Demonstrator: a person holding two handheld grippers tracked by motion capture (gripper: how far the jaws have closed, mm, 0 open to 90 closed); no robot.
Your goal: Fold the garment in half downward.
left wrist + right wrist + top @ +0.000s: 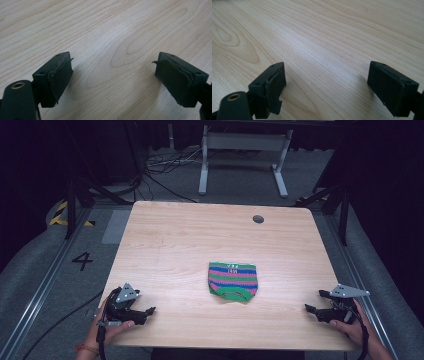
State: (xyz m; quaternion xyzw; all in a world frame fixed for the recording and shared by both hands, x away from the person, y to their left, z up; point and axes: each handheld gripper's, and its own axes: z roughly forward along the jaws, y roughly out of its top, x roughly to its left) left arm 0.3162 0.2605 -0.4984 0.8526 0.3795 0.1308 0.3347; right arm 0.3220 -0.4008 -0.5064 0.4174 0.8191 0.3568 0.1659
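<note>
On the surface (165,240): knitted cloth (233,281) near the middle, a bit toward the near edge. Left gripper (150,310) at the near left corner, right gripper (309,308) at the near right corner, cloth between them, well apart from both. Small round hole (258,219) far back, right of middle.

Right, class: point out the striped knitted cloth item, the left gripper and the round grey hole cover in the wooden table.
Striped knitted cloth item (233,280), high view, middle of its stripes.
Left gripper (149,311), high view, between its open fingertips.
Round grey hole cover (258,219), high view, its centre.
</note>
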